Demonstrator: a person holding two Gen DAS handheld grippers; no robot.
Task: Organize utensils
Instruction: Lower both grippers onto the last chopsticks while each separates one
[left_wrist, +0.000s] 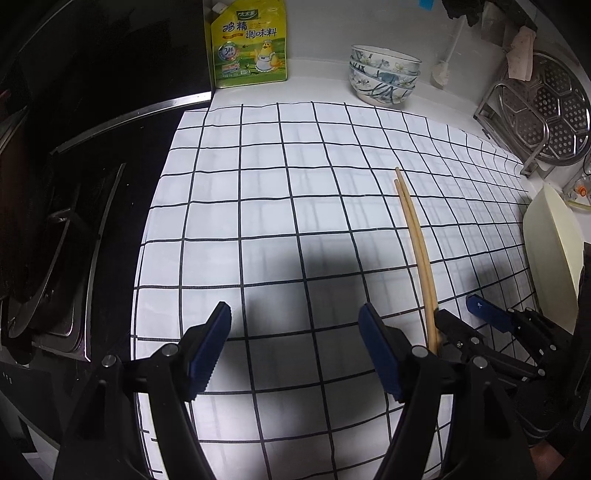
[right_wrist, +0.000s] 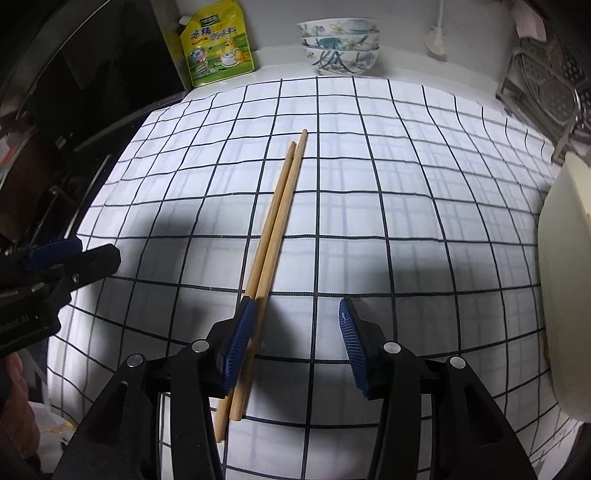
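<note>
The right gripper (right_wrist: 295, 317) stands spread wide, the chopsticks (right_wrist: 275, 229) lying on the checked cloth (right_wrist: 369, 221) against its left pad, their near ends partly hidden behind that finger. The left gripper (left_wrist: 295, 328) also gapes, holding nothing, over bare cloth. Farther back sit stacked bowls (left_wrist: 384, 74), a yellow seasoning pouch (left_wrist: 249, 40) and a steamer rack (left_wrist: 546, 107), cut off at the edge.
</note>
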